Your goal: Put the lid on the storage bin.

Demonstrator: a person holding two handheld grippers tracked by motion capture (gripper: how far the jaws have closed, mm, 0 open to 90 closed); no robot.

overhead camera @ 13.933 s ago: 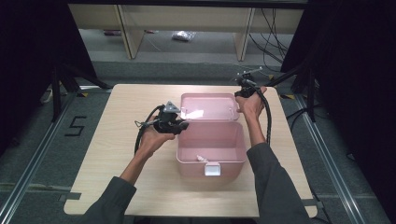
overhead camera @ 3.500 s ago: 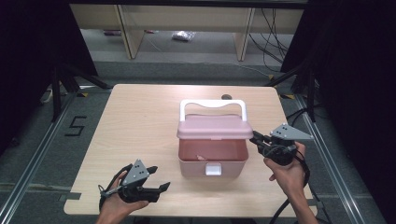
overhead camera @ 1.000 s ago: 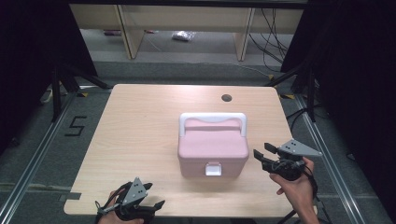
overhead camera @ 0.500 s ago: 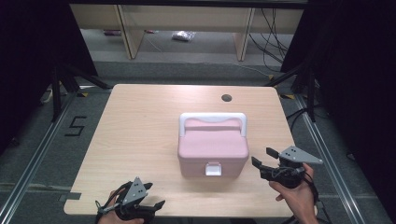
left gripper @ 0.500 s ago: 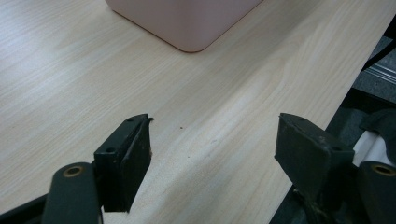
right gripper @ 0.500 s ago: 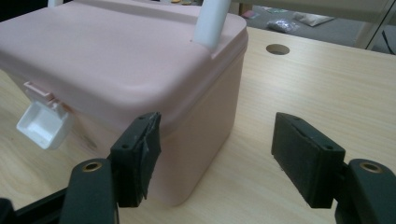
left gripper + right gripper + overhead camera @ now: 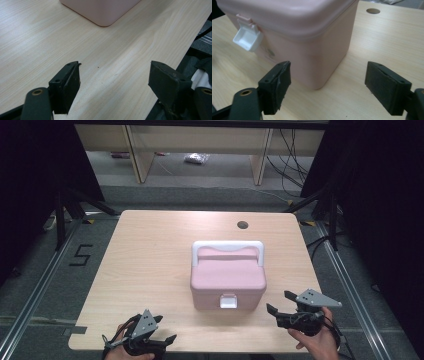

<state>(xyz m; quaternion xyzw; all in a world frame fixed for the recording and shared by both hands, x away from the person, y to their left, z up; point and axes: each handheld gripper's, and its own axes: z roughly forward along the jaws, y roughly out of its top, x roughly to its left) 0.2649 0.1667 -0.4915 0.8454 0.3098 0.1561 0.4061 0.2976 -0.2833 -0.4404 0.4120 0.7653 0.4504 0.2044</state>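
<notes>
A pink lidded box [image 7: 227,277] with a white handle [image 7: 227,247] and a white front latch [image 7: 228,301] stands shut on the wooden table [image 7: 150,265]. My right gripper [image 7: 279,303] hovers at the box's front right corner; its jaws have just been opening and stand open with nothing between them. In the right gripper view the box [image 7: 299,37] and its latch [image 7: 247,37] lie just beyond the right gripper [image 7: 327,85]. My left gripper [image 7: 162,330] rests open at the table's front edge, left of the box. The left gripper [image 7: 115,85] has bare table ahead and the box corner [image 7: 102,12] farther off.
A round cable hole [image 7: 242,225] sits near the table's far edge. Floor rails [image 7: 40,285] run along both sides of the table. Shelving [image 7: 200,145] stands beyond it.
The right gripper has drawn back toward the table's front edge and sunk a little, and its jaws have spread wider. The left gripper has stayed where it was.
</notes>
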